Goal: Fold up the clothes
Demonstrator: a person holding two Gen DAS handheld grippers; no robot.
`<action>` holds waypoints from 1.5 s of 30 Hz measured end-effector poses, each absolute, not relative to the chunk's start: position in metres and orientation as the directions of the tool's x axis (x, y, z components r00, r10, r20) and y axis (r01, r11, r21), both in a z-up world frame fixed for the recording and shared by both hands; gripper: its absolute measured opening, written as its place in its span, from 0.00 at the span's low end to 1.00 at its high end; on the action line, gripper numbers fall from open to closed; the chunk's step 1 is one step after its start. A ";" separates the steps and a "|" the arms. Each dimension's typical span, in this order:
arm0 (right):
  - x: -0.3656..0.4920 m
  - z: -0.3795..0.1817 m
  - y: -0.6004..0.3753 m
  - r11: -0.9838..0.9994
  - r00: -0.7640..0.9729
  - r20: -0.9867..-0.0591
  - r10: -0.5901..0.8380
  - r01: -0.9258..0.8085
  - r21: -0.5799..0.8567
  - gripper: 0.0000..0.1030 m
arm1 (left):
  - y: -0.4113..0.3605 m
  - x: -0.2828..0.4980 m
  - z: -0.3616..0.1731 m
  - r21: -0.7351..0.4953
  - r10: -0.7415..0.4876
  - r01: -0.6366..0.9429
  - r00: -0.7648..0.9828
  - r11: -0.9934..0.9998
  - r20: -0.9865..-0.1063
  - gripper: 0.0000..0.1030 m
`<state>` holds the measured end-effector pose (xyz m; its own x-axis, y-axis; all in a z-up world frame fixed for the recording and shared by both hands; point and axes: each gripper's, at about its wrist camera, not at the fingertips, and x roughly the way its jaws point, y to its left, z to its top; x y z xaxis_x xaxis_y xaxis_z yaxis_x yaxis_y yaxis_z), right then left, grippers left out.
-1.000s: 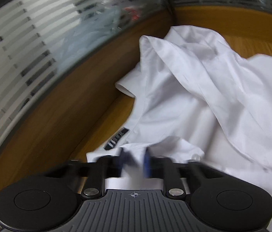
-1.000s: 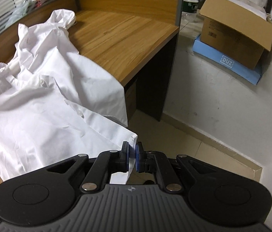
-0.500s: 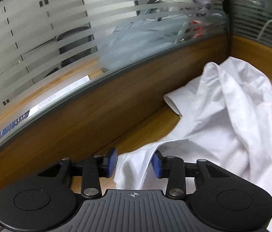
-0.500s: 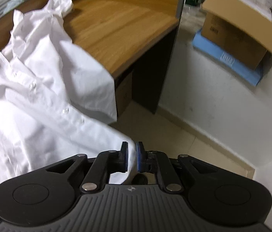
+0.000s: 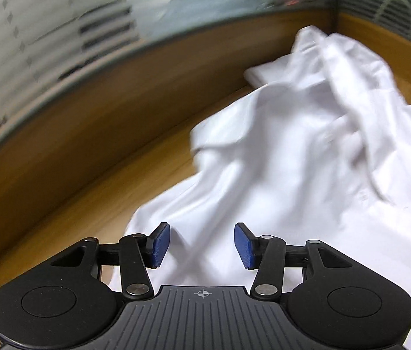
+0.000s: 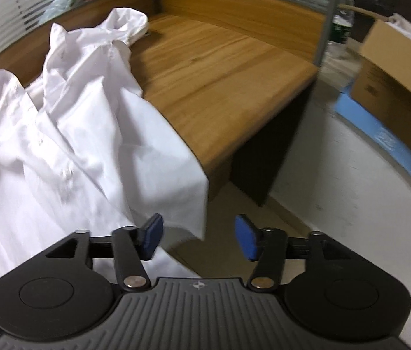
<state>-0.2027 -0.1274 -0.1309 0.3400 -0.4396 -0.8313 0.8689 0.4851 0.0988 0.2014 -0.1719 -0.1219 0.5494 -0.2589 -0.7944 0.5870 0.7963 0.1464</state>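
A crumpled white shirt (image 5: 293, 151) lies on the wooden desk (image 5: 94, 204), bunched towards the back corner. My left gripper (image 5: 201, 243) hovers over the shirt's near edge, its jaws opening; cloth shows below the gap but the blue pads do not press on it. In the right wrist view the same shirt (image 6: 68, 134) spreads over the desk's left part, and one hem hangs over the front edge. My right gripper (image 6: 199, 240) is past that hanging hem, above the floor, its jaws opening with nothing between them.
A wooden partition (image 5: 82, 110) topped with striped frosted glass (image 5: 45, 29) curves round the desk's back. Bare desk top (image 6: 223, 81) lies right of the shirt. A cardboard box (image 6: 398, 87) on a blue box (image 6: 380, 137) stands against the white wall.
Both grippers let go of the shirt and their jaws spread apart. The shirt dropped back onto the desk. Both views shifted and are blurred by movement.
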 end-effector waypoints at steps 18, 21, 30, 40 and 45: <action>-0.112 -0.175 -0.224 0.644 0.350 -0.872 -0.343 0.763 0.054 0.71 | -0.244 0.280 -0.082 0.100 -0.429 0.719 0.514 0.688 -0.743 0.65; -0.113 -0.177 -0.229 0.631 0.351 -0.873 -0.339 0.773 0.066 0.74 | -0.275 0.296 -0.093 0.118 -0.413 0.774 0.453 0.623 -0.790 0.66; -0.111 -0.181 -0.231 0.636 0.356 -0.880 -0.314 0.767 0.084 0.78 | -0.309 0.319 -0.142 0.131 -0.341 0.836 0.354 0.533 -0.871 0.69; -0.107 -0.182 -0.230 0.672 0.362 -0.880 -0.308 0.737 0.068 0.73 | -0.310 0.319 -0.158 0.158 -0.324 0.815 0.389 0.558 -0.862 0.52; -0.100 -0.179 -0.219 0.695 0.365 -0.865 -0.345 0.719 0.027 0.30 | -0.319 0.310 -0.158 0.243 -0.285 0.802 0.450 0.546 -0.846 0.42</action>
<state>-0.1005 -0.2187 -0.1790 0.3653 -0.3446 -0.8648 0.7187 0.6949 0.0266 0.3097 -0.3186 -0.1575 0.4499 -0.2846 -0.8465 0.8020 0.5458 0.2427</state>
